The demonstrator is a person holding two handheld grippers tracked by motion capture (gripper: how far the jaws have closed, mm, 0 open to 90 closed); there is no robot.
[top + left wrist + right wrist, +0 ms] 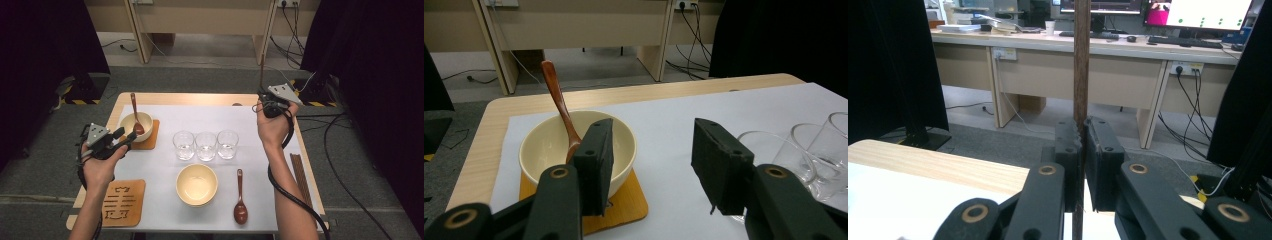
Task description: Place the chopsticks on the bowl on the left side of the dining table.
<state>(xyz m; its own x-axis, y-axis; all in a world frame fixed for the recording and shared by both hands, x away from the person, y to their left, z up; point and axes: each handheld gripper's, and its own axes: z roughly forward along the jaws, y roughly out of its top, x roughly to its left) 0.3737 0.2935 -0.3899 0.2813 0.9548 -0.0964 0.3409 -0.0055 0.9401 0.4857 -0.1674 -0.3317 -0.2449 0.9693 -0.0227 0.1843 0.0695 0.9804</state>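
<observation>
Our right gripper [1082, 165] is clamped on an upright wooden chopstick [1081, 75] above the surface's [160, 170] far right corner; our left gripper [651, 165] stands apart beside the bowl [546, 145].

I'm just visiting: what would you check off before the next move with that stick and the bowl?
1. Right gripper shut on the chopstick: ok.
2. Chopstick upright in the grip: ok.
3. Left gripper open, nothing between its jaws: ok.
4. Far bowl seated on its coaster, spoon resting inside: ok.
5. Three glasses upright, apart from both grippers: ok.
6. Where the chopstick should go: cannot tell.
</observation>
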